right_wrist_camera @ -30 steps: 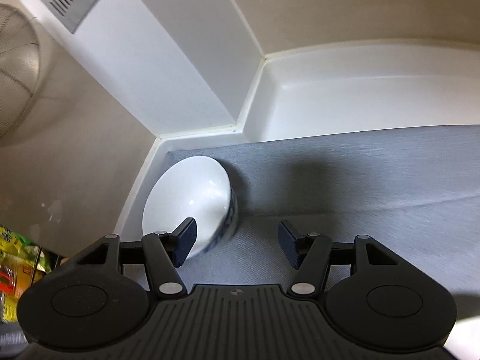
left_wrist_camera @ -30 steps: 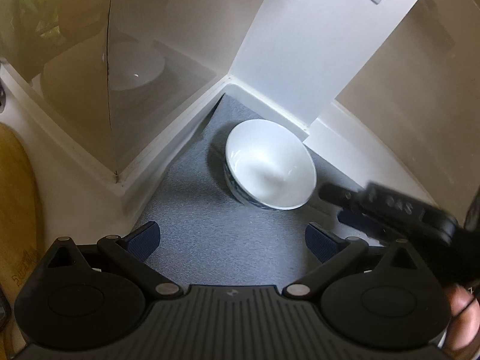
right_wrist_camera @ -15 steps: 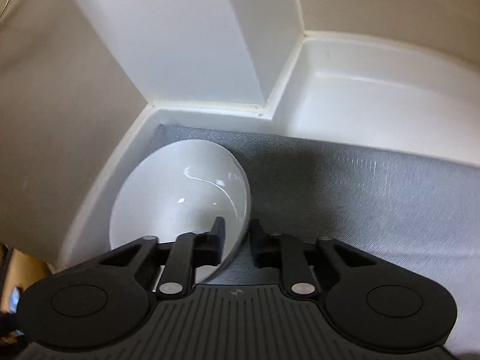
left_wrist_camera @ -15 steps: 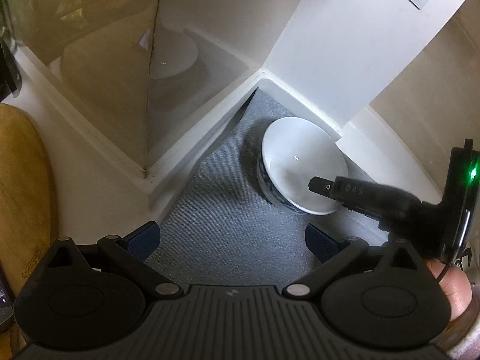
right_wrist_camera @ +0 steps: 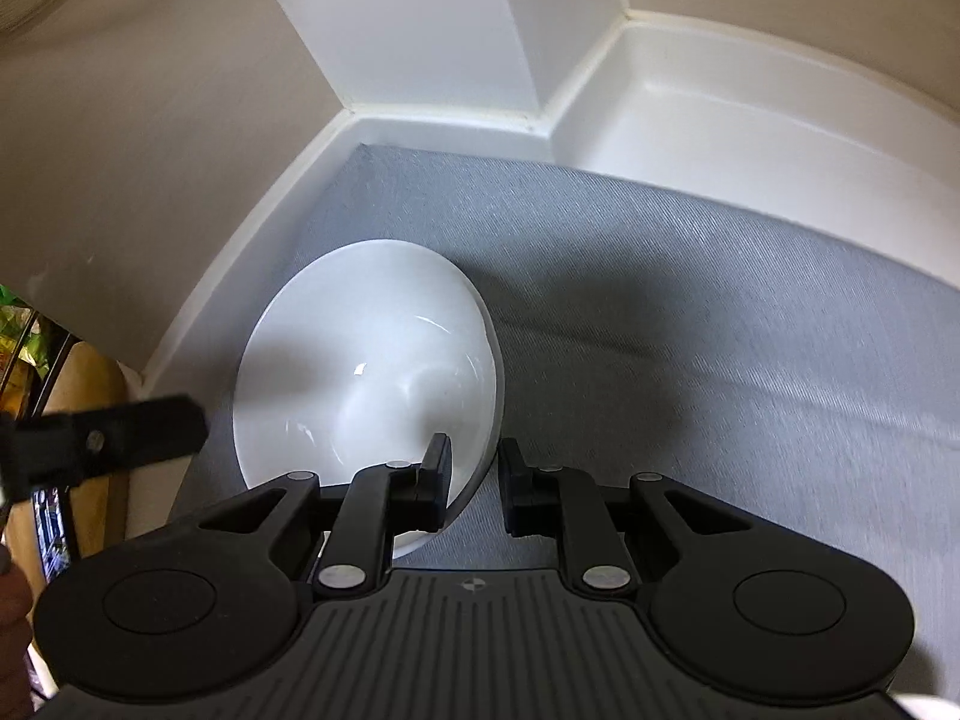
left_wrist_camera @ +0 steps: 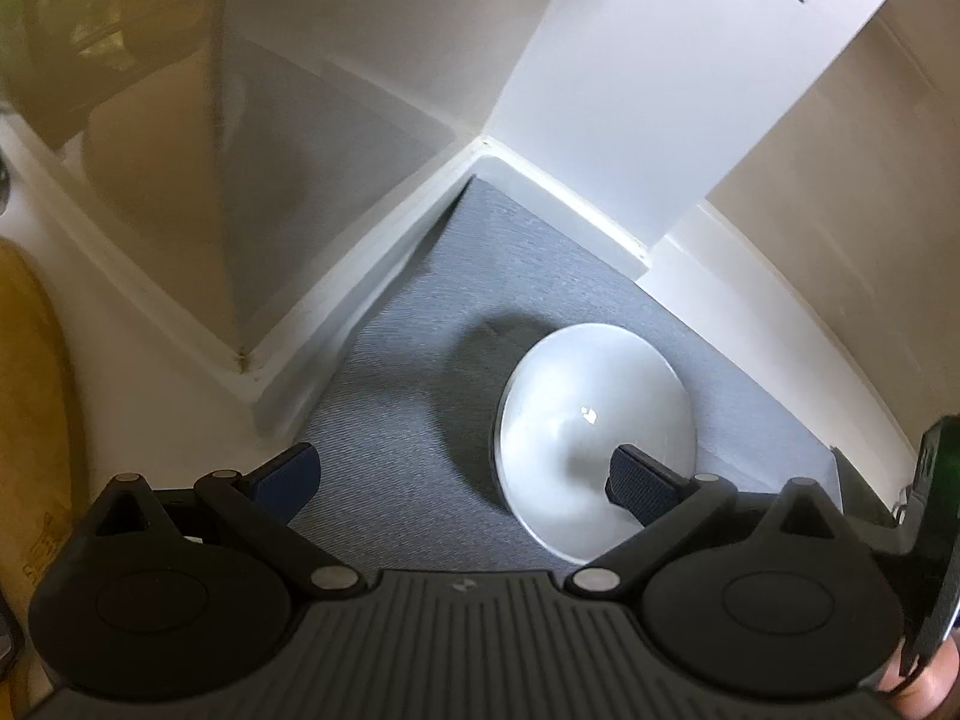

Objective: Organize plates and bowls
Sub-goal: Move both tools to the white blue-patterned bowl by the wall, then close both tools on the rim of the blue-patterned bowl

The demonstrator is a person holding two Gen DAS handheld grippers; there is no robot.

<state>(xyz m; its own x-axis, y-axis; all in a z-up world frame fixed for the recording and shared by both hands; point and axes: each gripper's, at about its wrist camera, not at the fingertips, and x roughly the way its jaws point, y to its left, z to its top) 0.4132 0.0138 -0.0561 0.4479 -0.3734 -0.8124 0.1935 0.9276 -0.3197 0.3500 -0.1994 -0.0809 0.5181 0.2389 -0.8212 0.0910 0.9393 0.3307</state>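
Note:
A white bowl [right_wrist_camera: 372, 372] is held above the grey mat [right_wrist_camera: 690, 330] inside a white cabinet. My right gripper [right_wrist_camera: 474, 480] is shut on the bowl's near rim, one finger inside and one outside. The bowl also shows in the left wrist view [left_wrist_camera: 588, 420], tilted, its rim toward the camera. My left gripper [left_wrist_camera: 465, 480] is open and empty over the mat; its right finger [left_wrist_camera: 639, 483] overlaps the bowl in the picture. The left gripper's finger also shows at the left of the right wrist view [right_wrist_camera: 120, 438].
White cabinet walls and a raised white ledge [right_wrist_camera: 720, 120] border the mat at the back. A tinted glass door panel [left_wrist_camera: 180, 138] stands at the left. A wooden board [left_wrist_camera: 30, 390] lies outside the cabinet at far left.
My right gripper closed on the bowl's rim, then lifted and drew it away from the back corner. The left gripper stayed open and swung so the bowl sits by its right finger.

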